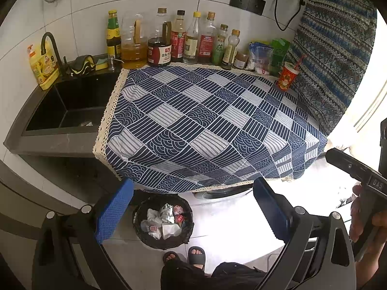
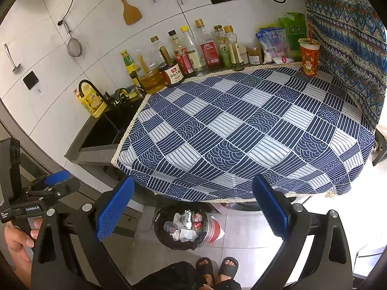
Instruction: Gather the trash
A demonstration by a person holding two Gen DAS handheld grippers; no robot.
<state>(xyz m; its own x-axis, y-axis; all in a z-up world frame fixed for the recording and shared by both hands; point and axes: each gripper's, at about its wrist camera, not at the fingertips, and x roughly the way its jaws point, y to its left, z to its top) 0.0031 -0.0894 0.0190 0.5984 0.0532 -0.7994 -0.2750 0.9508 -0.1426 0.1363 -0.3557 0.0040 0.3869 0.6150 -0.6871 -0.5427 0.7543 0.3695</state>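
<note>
A black-lined trash bin (image 1: 163,222) stands on the floor below the counter, holding crumpled paper, foil and wrappers; it also shows in the right wrist view (image 2: 185,227). A red paper cup with a straw (image 1: 287,76) stands upright at the counter's far right corner, next to the patterned cloth; the right wrist view shows it too (image 2: 308,58). My left gripper (image 1: 193,207) is open and empty, held above the bin. My right gripper (image 2: 193,207) is open and empty, also above the bin. The left gripper appears at the left edge of the right wrist view (image 2: 55,181).
A blue patterned cloth (image 1: 205,125) covers the counter. Several sauce and oil bottles (image 1: 179,41) line the back wall. A black sink (image 1: 67,106) lies at the left with a faucet and yellow soap bottle (image 1: 43,66). My sandalled feet (image 1: 186,256) stand by the bin.
</note>
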